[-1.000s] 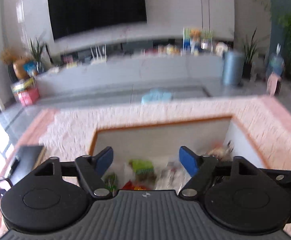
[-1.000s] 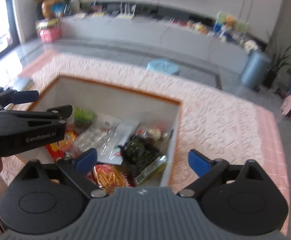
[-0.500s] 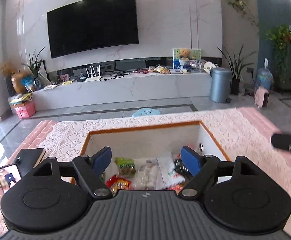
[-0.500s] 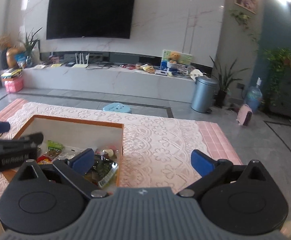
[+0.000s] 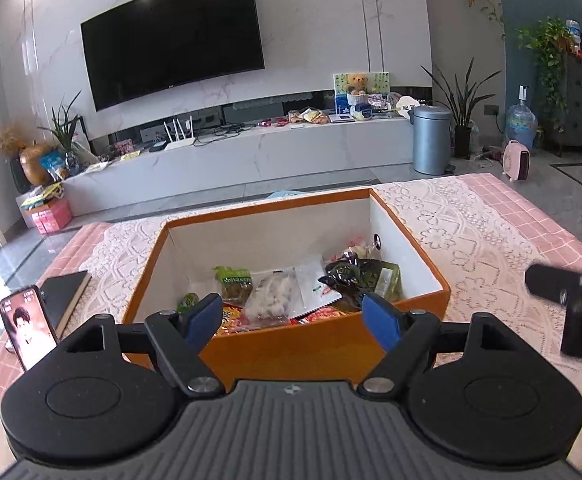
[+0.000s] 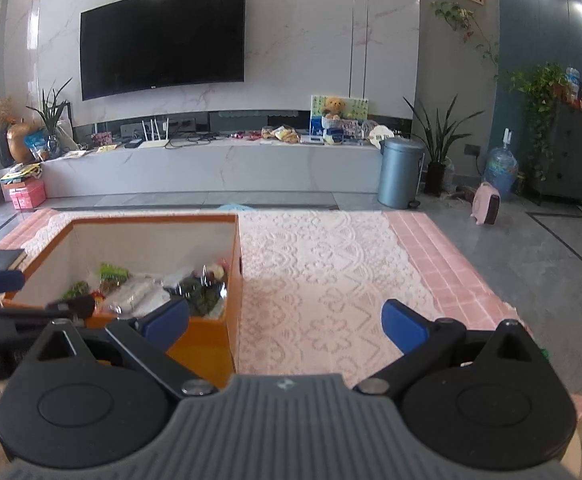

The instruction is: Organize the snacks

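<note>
An orange box [image 5: 291,348] with white inner walls stands on the lace-covered table and holds several snack packets: a green one [image 5: 233,278], a clear bag of pale pieces [image 5: 273,294], a dark packet [image 5: 351,276]. My left gripper [image 5: 293,318] is open and empty, just in front of the box's near wall. The same box [image 6: 207,336] appears at the left of the right wrist view. My right gripper [image 6: 285,322] is open and empty over bare lace to the right of the box.
A phone [image 5: 29,332] with a lit screen stands at the table's left edge beside a dark notebook [image 5: 65,294]. Pink lace cloth [image 6: 323,272] covers the table to the right of the box. Beyond lie a grey floor, a TV cabinet and a blue bin [image 6: 399,172].
Both grippers have pulled back and lowered from above the box. The views have levelled toward the room, and the box's near wall now shows in front of the left gripper. Both stay open.
</note>
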Motion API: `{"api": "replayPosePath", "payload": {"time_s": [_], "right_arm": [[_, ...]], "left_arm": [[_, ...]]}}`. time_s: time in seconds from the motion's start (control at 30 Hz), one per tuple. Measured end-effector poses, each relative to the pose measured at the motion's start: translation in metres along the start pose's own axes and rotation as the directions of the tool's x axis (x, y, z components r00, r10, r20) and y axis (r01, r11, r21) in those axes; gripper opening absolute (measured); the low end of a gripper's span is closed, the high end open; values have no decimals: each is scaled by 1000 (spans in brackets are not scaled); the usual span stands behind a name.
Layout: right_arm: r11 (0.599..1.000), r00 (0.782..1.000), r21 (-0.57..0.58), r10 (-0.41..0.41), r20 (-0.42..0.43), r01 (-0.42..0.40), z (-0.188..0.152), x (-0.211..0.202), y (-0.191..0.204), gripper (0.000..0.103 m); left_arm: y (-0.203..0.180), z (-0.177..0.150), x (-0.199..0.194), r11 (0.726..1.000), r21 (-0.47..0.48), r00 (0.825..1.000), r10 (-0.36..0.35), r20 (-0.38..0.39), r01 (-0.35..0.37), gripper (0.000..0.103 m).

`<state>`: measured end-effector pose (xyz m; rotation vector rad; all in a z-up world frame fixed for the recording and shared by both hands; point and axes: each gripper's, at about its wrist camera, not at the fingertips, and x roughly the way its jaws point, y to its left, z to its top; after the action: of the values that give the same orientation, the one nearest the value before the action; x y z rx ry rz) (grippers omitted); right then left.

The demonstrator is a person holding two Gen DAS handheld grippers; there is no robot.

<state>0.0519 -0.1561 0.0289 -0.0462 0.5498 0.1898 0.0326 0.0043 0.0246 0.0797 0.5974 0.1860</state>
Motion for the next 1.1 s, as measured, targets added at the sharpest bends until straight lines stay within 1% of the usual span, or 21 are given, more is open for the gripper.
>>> {"api": "replayPosePath", "payload": {"time_s": [0.1, 0.2, 0.3, 0.4, 0.53, 1.1], "right_arm": [[999, 999, 23, 29, -33, -28, -5, 2, -5, 100], [996, 997, 59, 62, -34, -60, -8, 3, -7, 100], [997, 997, 51, 59, -50, -57, -11, 6, -5, 100], [998, 996, 37, 58, -67, -55, -13, 10, -3, 100], [997, 996, 46, 60, -66, -57, -13, 13, -5, 100], [997, 996, 52, 67, -55, -64, -11, 12, -9, 100]], "left_arm": [[-2, -3, 2, 1000, -5, 1000, 0, -19, 0, 93], [-3, -6, 6, 1000, -5, 999, 2, -48, -2, 93], [-4, -7, 9, 1000, -5, 998, 6, -70, -7, 93], [-5, -10, 11, 1000, 3, 997, 12, -74, -12, 93], [-6, -11, 15, 1000, -1, 996, 2, -90, -2, 93], [-10, -9, 14, 1000, 13, 996, -23, -85, 24, 93]]}}
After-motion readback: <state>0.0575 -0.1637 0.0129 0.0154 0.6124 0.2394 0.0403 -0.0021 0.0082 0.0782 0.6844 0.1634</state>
